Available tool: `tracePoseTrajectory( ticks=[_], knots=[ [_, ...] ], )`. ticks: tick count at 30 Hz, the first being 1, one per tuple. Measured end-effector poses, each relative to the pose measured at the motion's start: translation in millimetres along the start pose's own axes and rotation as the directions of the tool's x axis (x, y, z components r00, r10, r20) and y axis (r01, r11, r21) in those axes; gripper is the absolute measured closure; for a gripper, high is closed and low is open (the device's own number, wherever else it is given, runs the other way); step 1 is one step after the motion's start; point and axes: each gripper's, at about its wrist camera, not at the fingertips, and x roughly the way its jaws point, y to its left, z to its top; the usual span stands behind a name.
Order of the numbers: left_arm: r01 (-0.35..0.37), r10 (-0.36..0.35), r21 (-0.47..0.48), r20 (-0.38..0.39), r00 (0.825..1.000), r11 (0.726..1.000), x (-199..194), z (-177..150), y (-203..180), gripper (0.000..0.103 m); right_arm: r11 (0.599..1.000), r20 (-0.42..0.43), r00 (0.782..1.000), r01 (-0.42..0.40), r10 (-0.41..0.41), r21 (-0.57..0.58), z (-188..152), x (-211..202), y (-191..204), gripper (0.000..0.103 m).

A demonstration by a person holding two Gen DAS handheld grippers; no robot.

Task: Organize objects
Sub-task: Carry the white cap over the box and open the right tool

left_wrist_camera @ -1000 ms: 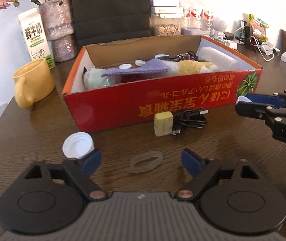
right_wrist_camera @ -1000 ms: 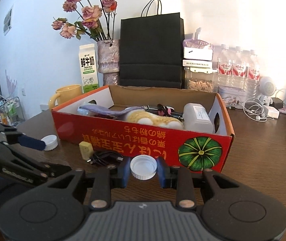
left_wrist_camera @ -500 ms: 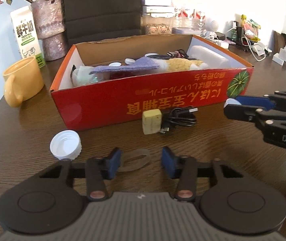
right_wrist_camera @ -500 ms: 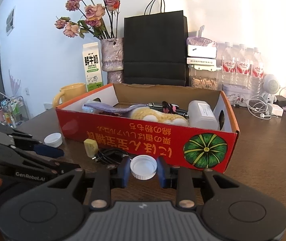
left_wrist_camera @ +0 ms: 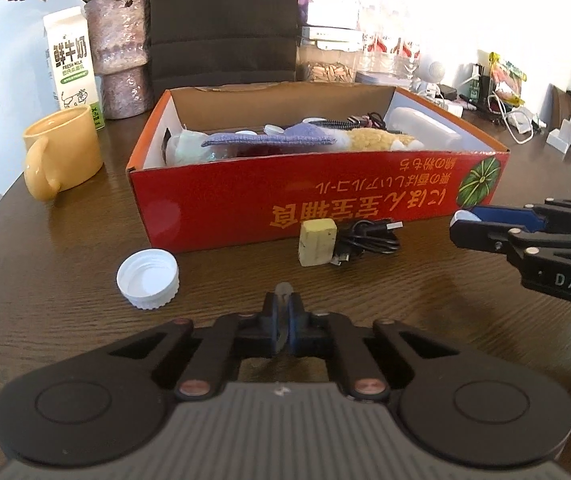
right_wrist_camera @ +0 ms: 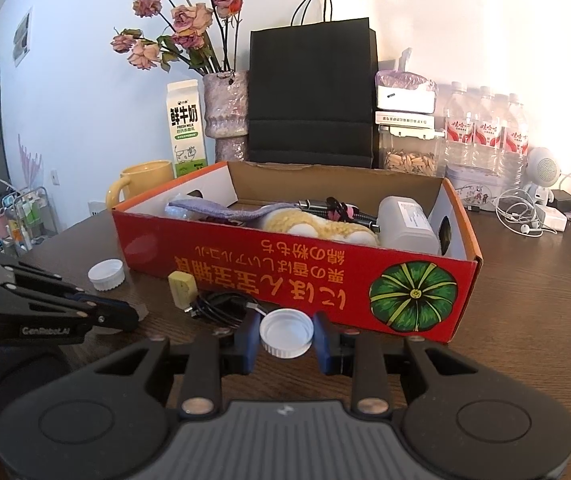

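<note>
In the left wrist view my left gripper (left_wrist_camera: 284,310) is low over the wooden table, its jaws closing tight on a clear soft ring (left_wrist_camera: 284,289) that is pinched flat between the blue pads, its tip poking out. My right gripper (right_wrist_camera: 286,336) is shut on a white bottle cap (right_wrist_camera: 286,332) and holds it in front of the red cardboard box (right_wrist_camera: 285,270). That box (left_wrist_camera: 245,200) holds a purple cloth, a plush toy, a plastic bottle and small caps. A second white cap (left_wrist_camera: 147,279) lies open side up, left of my left gripper.
A yellow plug block (left_wrist_camera: 317,242) with a coiled black cable (left_wrist_camera: 369,240) lies against the box front. A yellow mug (left_wrist_camera: 63,152), a milk carton (left_wrist_camera: 71,60), a vase (left_wrist_camera: 123,52) and a black bag (right_wrist_camera: 311,92) stand behind. Chargers and cords crowd the far right.
My left gripper's jaws went from wide open around the clear ring to shut on it, squeezing it flat. The right gripper kept still with its cap.
</note>
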Motion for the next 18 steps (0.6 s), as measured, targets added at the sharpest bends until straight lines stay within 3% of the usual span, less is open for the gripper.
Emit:
tracePoseTrajectory(
  ticks=[7, 18],
  knots=[
    [0.011, -0.01, -0.015, 0.093, 0.996, 1.0, -25, 9, 0, 0.097, 1.0, 0.0, 1.0, 0.002, -0.002, -0.002, -1, 0, 0, 0.076],
    [0.053, -0.041, -0.039, 0.257, 0.966, 0.998, -47, 48, -3, 0.097, 1.0, 0.08, 0.997, 0.015, -0.015, -0.002, 29, -7, 4, 0.076]
  ],
)
